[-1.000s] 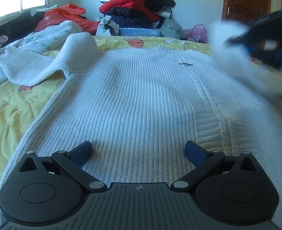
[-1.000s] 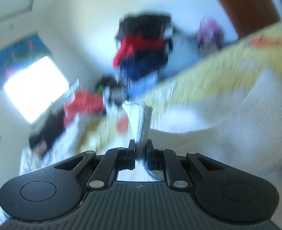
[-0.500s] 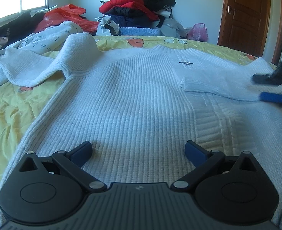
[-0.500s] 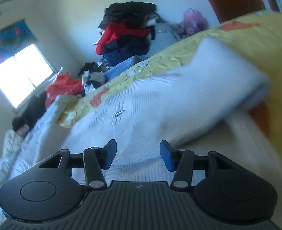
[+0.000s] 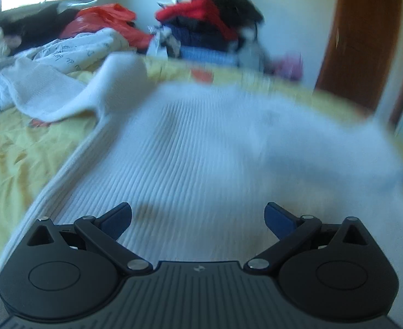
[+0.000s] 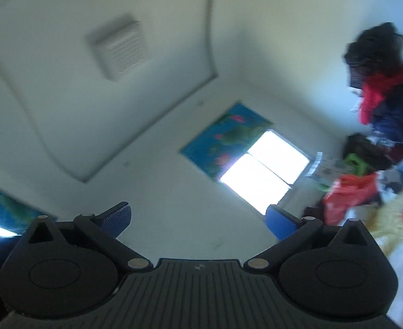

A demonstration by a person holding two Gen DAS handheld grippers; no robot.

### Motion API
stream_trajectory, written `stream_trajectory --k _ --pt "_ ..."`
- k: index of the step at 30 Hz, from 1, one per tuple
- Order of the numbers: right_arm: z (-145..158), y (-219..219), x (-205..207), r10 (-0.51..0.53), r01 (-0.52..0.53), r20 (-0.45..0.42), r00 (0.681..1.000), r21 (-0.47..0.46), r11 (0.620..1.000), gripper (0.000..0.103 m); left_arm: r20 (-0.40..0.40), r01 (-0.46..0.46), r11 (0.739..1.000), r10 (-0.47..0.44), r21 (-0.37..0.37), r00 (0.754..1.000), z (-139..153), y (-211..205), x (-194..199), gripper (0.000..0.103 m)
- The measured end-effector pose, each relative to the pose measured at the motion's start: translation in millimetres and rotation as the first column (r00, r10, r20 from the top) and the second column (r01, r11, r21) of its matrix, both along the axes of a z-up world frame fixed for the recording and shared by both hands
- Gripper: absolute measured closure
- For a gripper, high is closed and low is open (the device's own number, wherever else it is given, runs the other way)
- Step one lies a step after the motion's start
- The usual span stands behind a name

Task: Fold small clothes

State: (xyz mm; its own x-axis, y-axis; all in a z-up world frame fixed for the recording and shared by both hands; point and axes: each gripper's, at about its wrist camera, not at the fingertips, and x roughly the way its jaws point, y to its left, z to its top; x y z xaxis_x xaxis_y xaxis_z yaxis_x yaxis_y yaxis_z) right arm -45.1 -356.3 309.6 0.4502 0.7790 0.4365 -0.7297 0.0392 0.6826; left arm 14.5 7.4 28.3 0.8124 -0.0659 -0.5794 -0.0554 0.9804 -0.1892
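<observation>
The white sweater [image 5: 201,159] lies flat on the bed [image 5: 17,150], running lengthwise away from the left tongs [image 5: 198,217], spread empty over its hem; the right tongs [image 6: 198,219], just opened and empty, point ceilingward.

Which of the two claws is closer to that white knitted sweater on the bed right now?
Left. The left claw hangs open low over the white sweater, above its near hem. The right claw, open and empty, points up at the ceiling, with the bed off at its side.
</observation>
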Motion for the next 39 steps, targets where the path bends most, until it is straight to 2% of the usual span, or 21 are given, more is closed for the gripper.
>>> stream_trajectory --k 2,4,5,7,10,13,16,19,20,22,24,25,27,28,29,30,32,34,36,38,39 --pt "3 -4 -6 -0.003 0.003 -0.001 1.0 0.019 1.0 0.001 0.067 0.002 0.996 0.005 -0.092 0.998 21 -1 23 0.0" --pt "2 -6 -4 -0.023 0.024 -0.03 0.999 0.044 0.999 0.001 0.087 0.011 0.993 0.0 -0.12 0.996 34 -8 56 0.0" --pt "1 -8 -3 -0.001 0.005 -0.059 0.998 0.067 0.998 0.001 0.078 0.018 0.993 -0.009 -0.119 0.997 36 -15 76 0.0" --pt "1 -15 -2 0.026 -0.02 -0.085 0.996 0.071 0.997 0.001 0.031 0.009 0.995 -0.006 -0.097 1.0 35 -33 115 0.0" --pt "7 -16 -11 -0.015 0.015 -0.037 0.999 0.011 1.0 0.001 -0.05 0.054 0.994 -0.059 -0.094 0.997 27 -58 163 0.0" --pt "8 -17 -11 -0.075 0.074 -0.042 0.996 -0.019 0.997 0.001 -0.12 0.049 0.997 -0.055 -0.052 0.991 11 -77 189 0.0" --pt "6 -27 -7 -0.094 0.097 -0.083 0.992 0.034 0.995 0.001 -0.186 0.027 0.999 -0.021 0.033 0.982 -14 -89 205 0.0" --pt "6 -29 -9 -0.124 0.122 -0.054 0.991 -0.037 0.992 0.001 -0.161 -0.05 0.987 0.074 0.151 0.984 -13 -98 205 0.0" --pt "4 -29 -9 -0.119 0.117 -0.054 0.991 -0.039 0.992 0.001 -0.147 -0.077 0.985 0.099 0.153 0.984 -9 -99 203 0.0" --pt "0 -30 -4 -0.105 0.103 -0.088 0.991 -0.029 0.994 0.001 -0.07 -0.125 0.982 0.136 0.142 0.988 -2 -99 195 0.0" --pt "-1 -30 0 -0.125 0.124 -0.09 0.988 -0.023 0.992 0.001 -0.036 -0.169 0.971 0.178 0.17 0.983 0 -100 197 0.0" --pt "-3 -31 0 -0.117 0.116 -0.088 0.989 -0.016 0.993 0.001 -0.056 -0.142 0.975 0.153 0.169 0.987 -3 -100 202 0.0" --pt "-5 -24 2 -0.095 0.093 -0.08 0.992 -0.037 0.995 0.001 -0.168 -0.064 0.985 0.091 0.159 0.982 -17 -100 218 0.0" --pt "-7 -22 2 -0.109 0.105 -0.075 0.991 -0.049 0.993 0.001 -0.18 -0.042 0.98 0.077 0.192 0.981 -23 -102 221 0.0" --pt "-10 -23 0 -0.112 0.108 -0.082 0.99 -0.049 0.993 0.001 -0.145 -0.026 0.973 0.06 0.228 0.988 -22 -104 219 0.0" --pt "-13 -25 2 -0.104 0.099 -0.101 0.989 -0.045 0.994 0.001 -0.148 -0.005 0.967 0.044 0.255 0.988 -22 -107 219 0.0" --pt "-24 -27 6 -0.129 0.122 -0.129 0.983 -0.059 0.991 0.001 -0.146 0.037 0.956 0.006 0.29 0.989 -18 -105 217 0.0" --pt "-44 -29 13 -0.208 0.189 -0.176 0.962 -0.119 0.975 0.001 -0.11 0.055 0.915 -0.012 0.4 0.994 -12 -105 216 0.0" --pt "-74 -28 24 -0.293 0.235 -0.251 0.922 -0.238 0.942 0.001 -0.049 0.023 0.826 0.006 0.563 0.999 -9 -97 213 0.0" --pt "-108 -20 33 -0.412 0.273 -0.304 0.859 -0.409 0.871 0.001 0.003 0.0 0.764 -0.003 0.646 1.0 -9 -82 209 0.0" --pt "-130 -14 39 -0.468 0.268 -0.33 0.82 -0.502 0.823 0.001 -0.02 0.023 0.733 -0.012 0.68 1.0 -14 -71 207 0.0"
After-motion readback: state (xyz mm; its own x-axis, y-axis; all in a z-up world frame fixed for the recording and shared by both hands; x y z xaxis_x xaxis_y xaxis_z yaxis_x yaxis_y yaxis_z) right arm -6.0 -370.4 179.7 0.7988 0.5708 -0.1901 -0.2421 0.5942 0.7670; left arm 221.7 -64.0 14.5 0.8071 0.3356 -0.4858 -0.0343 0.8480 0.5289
